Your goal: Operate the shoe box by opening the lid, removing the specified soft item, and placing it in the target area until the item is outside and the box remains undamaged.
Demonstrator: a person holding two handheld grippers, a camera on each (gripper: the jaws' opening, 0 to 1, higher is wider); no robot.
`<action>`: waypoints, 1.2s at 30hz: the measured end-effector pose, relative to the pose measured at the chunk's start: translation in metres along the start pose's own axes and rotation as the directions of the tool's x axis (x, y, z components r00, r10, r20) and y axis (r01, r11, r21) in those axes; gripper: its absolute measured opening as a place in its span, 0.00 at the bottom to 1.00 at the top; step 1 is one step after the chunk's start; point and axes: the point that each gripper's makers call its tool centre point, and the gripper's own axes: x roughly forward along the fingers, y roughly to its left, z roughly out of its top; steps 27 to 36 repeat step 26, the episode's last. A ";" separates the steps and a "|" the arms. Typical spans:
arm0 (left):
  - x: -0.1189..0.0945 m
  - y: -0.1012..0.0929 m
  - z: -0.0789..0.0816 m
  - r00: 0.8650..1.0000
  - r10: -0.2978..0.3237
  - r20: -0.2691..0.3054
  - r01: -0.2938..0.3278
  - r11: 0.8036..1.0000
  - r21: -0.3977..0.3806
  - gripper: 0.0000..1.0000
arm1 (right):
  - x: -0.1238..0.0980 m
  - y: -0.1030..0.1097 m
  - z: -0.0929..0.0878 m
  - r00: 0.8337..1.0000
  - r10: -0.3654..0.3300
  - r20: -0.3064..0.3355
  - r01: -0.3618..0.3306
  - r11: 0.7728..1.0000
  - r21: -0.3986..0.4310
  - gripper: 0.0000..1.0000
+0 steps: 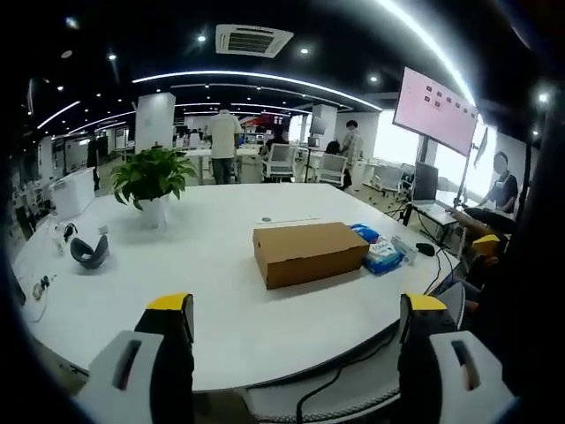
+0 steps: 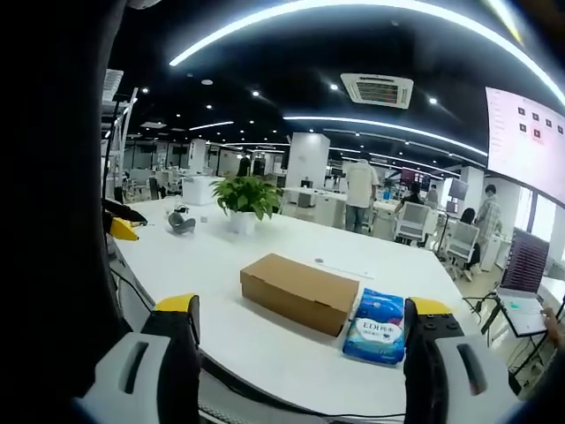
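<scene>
A closed brown cardboard shoe box (image 1: pixel 309 253) lies near the middle of a big white table (image 1: pixel 203 256); in the right gripper view the box (image 2: pixel 300 292) lies slightly left of centre. A blue soft pack (image 2: pixel 375 327) rests against the box's right end, also seen as the blue pack (image 1: pixel 378 252) behind the box. My left gripper (image 1: pixel 296 309) stands open, well short of the box, over the table's near edge. My right gripper (image 2: pixel 300 314) is open too, nothing between its jaws, back from the table edge.
A potted plant (image 1: pixel 152 181) stands at the table's far left, with a grey headset (image 1: pixel 88 252) near it. Cables (image 1: pixel 335 380) hang over the near edge. Office chairs (image 1: pixel 331 168), people and a wall screen (image 1: pixel 437 110) lie beyond.
</scene>
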 end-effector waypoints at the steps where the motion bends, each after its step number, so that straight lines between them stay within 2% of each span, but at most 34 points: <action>1: 0.000 0.000 -0.001 1.000 0.000 -0.004 0.000 1.000 0.000 0.98 | 0.000 0.000 0.000 1.000 0.001 -0.001 -0.001 1.000 -0.002 0.97; 10: 0.000 0.000 -0.015 0.998 0.004 -0.060 -0.003 1.000 0.010 0.97 | -0.005 0.003 -0.008 1.000 0.005 -0.015 -0.004 1.000 0.005 0.96; 18: 0.000 -0.001 -0.019 0.997 0.001 -0.081 0.001 1.000 0.024 0.95 | -0.009 0.007 -0.016 0.999 0.014 -0.041 -0.014 1.000 0.008 0.95; 36: -0.005 0.000 -0.023 0.996 0.002 -0.093 0.000 1.000 0.024 0.95 | -0.010 0.010 -0.016 0.999 0.020 -0.047 -0.020 1.000 0.010 0.94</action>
